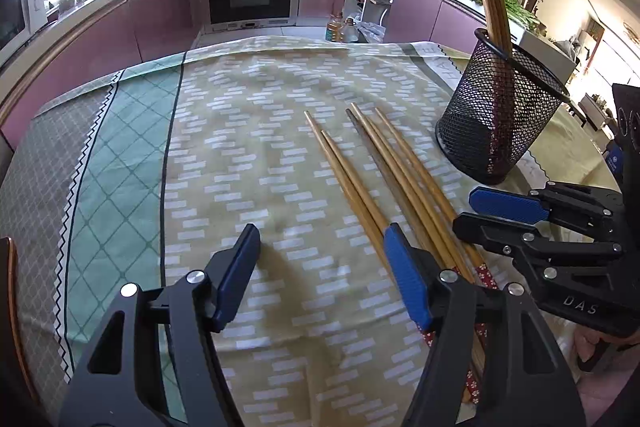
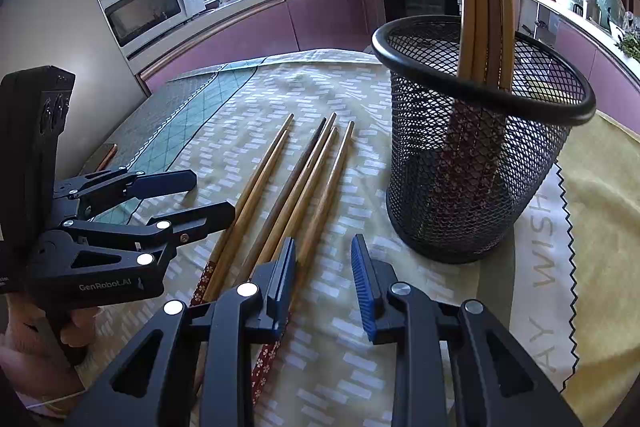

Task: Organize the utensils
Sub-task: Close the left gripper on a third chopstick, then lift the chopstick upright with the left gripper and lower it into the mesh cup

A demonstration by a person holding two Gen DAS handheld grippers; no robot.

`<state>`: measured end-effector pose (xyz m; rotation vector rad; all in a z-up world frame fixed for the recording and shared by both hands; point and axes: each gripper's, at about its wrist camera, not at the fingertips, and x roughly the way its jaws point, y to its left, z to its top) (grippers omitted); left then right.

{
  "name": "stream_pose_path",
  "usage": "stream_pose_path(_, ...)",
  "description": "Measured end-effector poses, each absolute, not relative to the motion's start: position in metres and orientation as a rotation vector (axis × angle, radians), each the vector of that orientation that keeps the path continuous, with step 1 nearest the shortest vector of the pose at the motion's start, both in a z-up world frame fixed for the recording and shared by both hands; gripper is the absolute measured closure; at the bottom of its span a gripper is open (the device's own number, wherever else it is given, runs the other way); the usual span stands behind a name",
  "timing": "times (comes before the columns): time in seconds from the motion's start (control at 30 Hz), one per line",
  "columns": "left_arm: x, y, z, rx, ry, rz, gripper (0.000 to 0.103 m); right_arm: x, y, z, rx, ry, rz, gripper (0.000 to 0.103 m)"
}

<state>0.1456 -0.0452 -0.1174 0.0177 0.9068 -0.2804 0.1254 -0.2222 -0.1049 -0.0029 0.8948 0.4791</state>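
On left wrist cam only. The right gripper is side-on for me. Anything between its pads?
Observer: No. From the right wrist view the right gripper is open over bare cloth. The nearest chopstick runs under its left finger, outside the gap.
Operator: My gripper clear of the sticks?
Observer: Seen side-on, the left gripper is open with nothing between its fingers. Its lower fingertip ends right beside the leftmost pair; I cannot tell if it touches.
Operator: What's under it?
Observer: A hand wrapped round its handle.
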Motion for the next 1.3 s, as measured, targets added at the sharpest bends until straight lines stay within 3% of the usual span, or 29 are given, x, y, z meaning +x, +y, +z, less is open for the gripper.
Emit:
stream_pose_path(0.13, 0.150, -0.049, -0.118, 0.036, 0.909, -0.283, 0.040, 0.127, -0.221, -0.105, -0.005, 0.897, 0.477, 0.076)
stream_pose_path(0.53, 0.154, -0.048, -0.120, 0.075, 0.907, -0.286, 0.056, 0.129, -0.217, -0.105, -0.019, 0.898, 0.468, 0.079)
stream_pose_path(0.83, 0.160, -0.045, -0.119, 0.066, 0.912, -0.279, 0.073, 0.136, -0.214, -0.106, -0.021, 0.903, 0.462, 0.085)
stream_pose_path(0.9, 0.160, -0.044, -0.119, 0.050, 0.912, -0.285, 0.087, 0.137, -0.218, -0.107, 0.002, 0.907, 0.464, 0.093)
stream_pose_path(1.1, 0.155, -0.038, -0.117, -0.011, 0.911, -0.279, 0.095, 0.137, -0.231, -0.106, 0.077, 0.905, 0.455, 0.097)
stream_pose_path(1.3, 0.139, -0.039, -0.107, -0.032, 0.885, -0.335, 0.095, 0.129, -0.229, -0.096, 0.068, 0.877, 0.513, 0.097)
